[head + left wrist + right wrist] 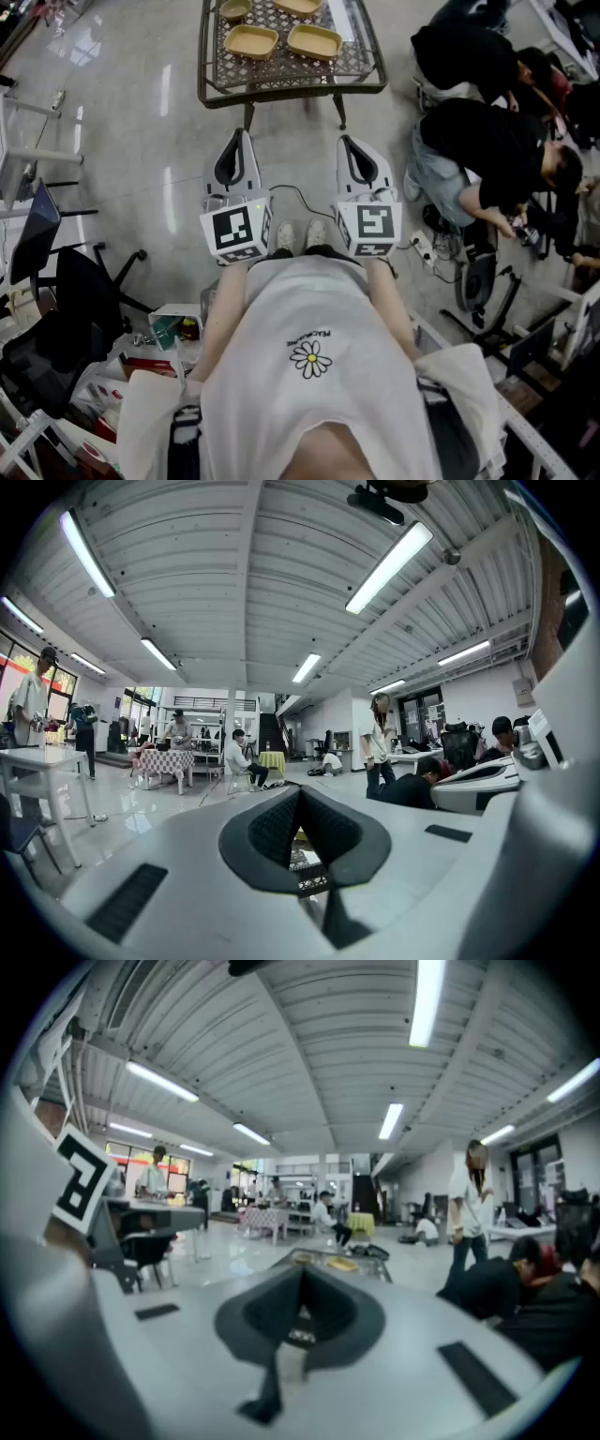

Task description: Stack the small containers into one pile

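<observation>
Left gripper and right gripper were held clenched, empty, side by side; containers were seen on the table at 12 o'clock.

The head view counts four small containers on one table at twelve o'clock: a left front container, a right front container, and two rear containers cut off by the upper edge. There are two grippers, the left gripper at eleven o'clock and the right gripper at one o'clock, and each carries one marker cube. Two shoes show between the cubes. One black office chair stands at eight o'clock. At least two seated people are at two to three o'clock.
</observation>
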Tool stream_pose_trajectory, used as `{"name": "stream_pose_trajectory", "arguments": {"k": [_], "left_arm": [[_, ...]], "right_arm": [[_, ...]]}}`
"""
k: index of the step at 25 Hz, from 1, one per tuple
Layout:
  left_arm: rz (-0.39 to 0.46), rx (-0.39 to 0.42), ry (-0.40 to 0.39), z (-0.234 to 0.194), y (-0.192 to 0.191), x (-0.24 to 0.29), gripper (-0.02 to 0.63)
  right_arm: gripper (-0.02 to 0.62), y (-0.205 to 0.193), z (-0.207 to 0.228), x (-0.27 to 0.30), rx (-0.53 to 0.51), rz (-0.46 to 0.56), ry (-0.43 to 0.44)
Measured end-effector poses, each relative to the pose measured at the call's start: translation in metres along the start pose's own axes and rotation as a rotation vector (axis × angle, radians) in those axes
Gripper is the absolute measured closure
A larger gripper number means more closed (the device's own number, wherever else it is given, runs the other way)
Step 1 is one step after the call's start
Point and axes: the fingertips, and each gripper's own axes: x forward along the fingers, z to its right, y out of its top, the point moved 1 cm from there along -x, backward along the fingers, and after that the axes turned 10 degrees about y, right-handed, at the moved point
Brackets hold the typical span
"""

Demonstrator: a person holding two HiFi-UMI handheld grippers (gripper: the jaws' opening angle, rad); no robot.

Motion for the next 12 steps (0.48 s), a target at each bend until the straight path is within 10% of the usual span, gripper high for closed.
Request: {"name": "stream_pose_trajectory", "arguments": {"k": [12], "left_arm": [[-0.006,0.008,0.022,0.02,-0.001,-0.001,0.583]], "right_arm": [[0.565,-0.009,0.019,-0.007,0.0,-0.017,0.017]]}}
